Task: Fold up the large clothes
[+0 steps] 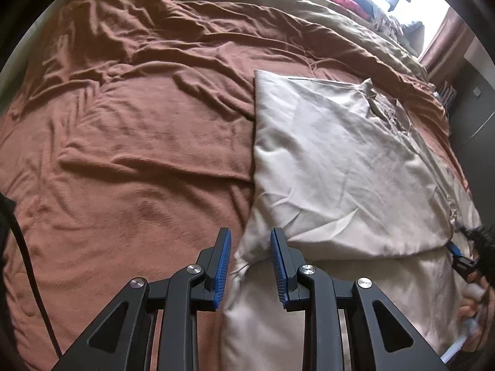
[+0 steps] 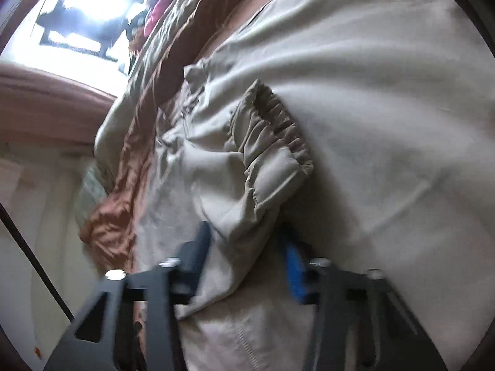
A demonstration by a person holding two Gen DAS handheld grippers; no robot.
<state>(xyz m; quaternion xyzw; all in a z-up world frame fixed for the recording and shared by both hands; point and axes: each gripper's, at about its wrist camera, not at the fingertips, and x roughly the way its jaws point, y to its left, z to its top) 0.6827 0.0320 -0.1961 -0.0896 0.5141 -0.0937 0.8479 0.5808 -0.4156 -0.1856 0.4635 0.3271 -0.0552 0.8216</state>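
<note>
A beige jacket (image 1: 334,167) lies partly folded on a bed's rust-brown blanket (image 1: 123,142), its upper portion already turned over into a flat panel ahead and to the right of the left gripper (image 1: 250,247). That claw hovers over the garment's near left edge with its 2 blue pads parted, nothing pinched between them. The right gripper (image 2: 244,247), blurred, has a bunched sleeve with an elastic cuff (image 2: 278,142) between its fingers; cloth fills the gap, but whether the pads actually press on it cannot be told. Judging by the layout, 1 fold is done; the sleeve and the lower hem nearest the claws likely remain to be tucked and folded.
</note>
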